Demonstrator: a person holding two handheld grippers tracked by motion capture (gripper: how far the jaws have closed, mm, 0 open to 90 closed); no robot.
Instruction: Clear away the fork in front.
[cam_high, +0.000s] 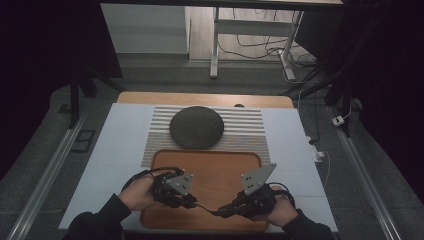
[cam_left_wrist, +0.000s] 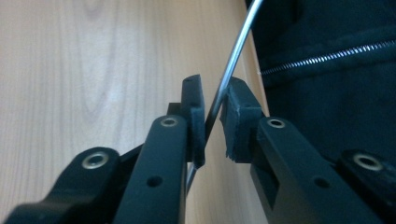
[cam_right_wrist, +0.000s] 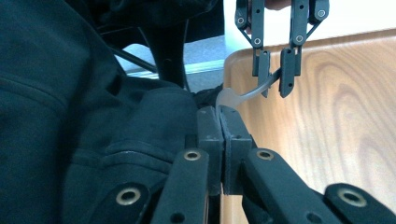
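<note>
A thin metal utensil (cam_high: 207, 208) spans the gap between my two grippers above the near part of a wooden tray (cam_high: 210, 160). My right gripper (cam_right_wrist: 223, 121) is shut on its flat, wider end (cam_right_wrist: 228, 99). The slim shaft (cam_left_wrist: 233, 51) runs slantwise between the pads of my left gripper (cam_left_wrist: 213, 100), whose jaws stand narrowly apart around it with slivers of gap showing. In the right gripper view the left gripper (cam_right_wrist: 275, 77) hangs from above, its pads on either side of the shaft. In the high view the left gripper (cam_high: 192, 202) and right gripper (cam_high: 222, 212) point at each other.
A dark round disc (cam_high: 196, 126) lies on a striped mat (cam_high: 250, 132) beyond the tray, on a pale table cover (cam_high: 115, 145). The person's dark zipped jacket (cam_left_wrist: 327, 84) is close behind the grippers. Desk legs and cables (cam_high: 280, 50) stand on the floor farther off.
</note>
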